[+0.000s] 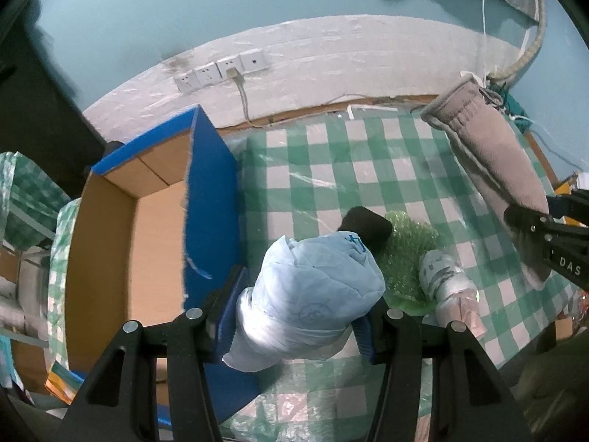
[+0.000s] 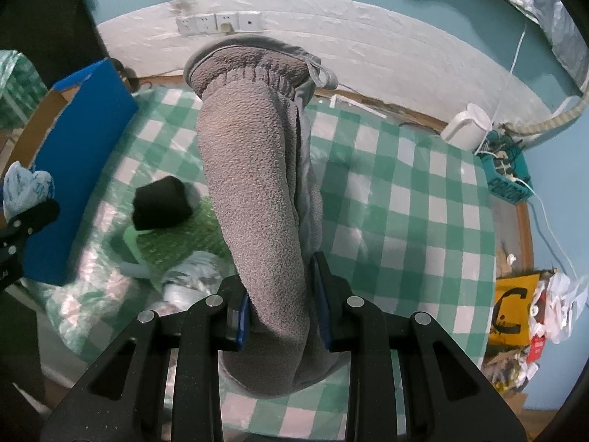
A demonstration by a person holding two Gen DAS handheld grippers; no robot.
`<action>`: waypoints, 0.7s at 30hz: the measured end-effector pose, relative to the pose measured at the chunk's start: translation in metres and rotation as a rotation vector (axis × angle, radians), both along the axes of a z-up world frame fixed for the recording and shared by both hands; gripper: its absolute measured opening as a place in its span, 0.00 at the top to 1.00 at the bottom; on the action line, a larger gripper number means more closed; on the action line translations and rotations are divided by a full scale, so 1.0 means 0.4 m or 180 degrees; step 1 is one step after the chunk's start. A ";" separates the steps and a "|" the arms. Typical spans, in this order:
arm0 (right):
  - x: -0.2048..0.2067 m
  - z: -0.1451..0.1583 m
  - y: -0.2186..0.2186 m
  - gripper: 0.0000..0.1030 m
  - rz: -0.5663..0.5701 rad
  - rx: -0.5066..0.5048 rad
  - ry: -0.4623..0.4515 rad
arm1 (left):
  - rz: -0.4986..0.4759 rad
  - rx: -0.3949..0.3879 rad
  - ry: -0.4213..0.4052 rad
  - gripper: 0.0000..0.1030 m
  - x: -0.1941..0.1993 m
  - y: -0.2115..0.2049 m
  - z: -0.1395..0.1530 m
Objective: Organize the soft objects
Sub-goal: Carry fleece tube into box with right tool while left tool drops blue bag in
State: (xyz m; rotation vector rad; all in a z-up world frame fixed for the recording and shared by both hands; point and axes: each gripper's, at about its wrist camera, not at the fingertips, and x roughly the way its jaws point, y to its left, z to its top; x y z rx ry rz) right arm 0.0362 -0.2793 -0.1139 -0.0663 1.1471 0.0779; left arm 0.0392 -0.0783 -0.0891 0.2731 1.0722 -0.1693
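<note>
My left gripper (image 1: 300, 313) is shut on a pale blue plastic-wrapped soft bundle (image 1: 313, 287), held above the table next to the open blue cardboard box (image 1: 210, 184). My right gripper (image 2: 281, 305) is shut on a grey fleece mitten (image 2: 257, 184), which stands up over the table; it also shows in the left wrist view (image 1: 493, 169). On the green checked tablecloth (image 2: 405, 202) lie a black foam block (image 2: 160, 202), a green bubble-wrap piece (image 2: 191, 235) and a silvery wrapped bundle (image 2: 195, 269).
The box (image 2: 84, 147) stands at the table's left edge, its brown inside (image 1: 110, 258) showing. A white jug (image 2: 465, 127) and a teal basket (image 2: 506, 176) sit at the far right. Wall sockets (image 1: 221, 70) are behind. Clutter (image 2: 533, 313) lies right of the table.
</note>
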 end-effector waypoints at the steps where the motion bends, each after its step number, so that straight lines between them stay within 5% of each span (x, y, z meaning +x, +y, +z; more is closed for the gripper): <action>1: -0.001 0.007 0.005 0.74 0.0016 0.0010 -0.0014 | 0.0011 -0.0011 -0.0012 0.48 0.000 0.005 0.005; 21: 0.015 0.116 0.160 0.74 0.0453 0.0205 -0.0248 | 0.0307 -0.0209 -0.0183 0.48 0.006 0.131 0.081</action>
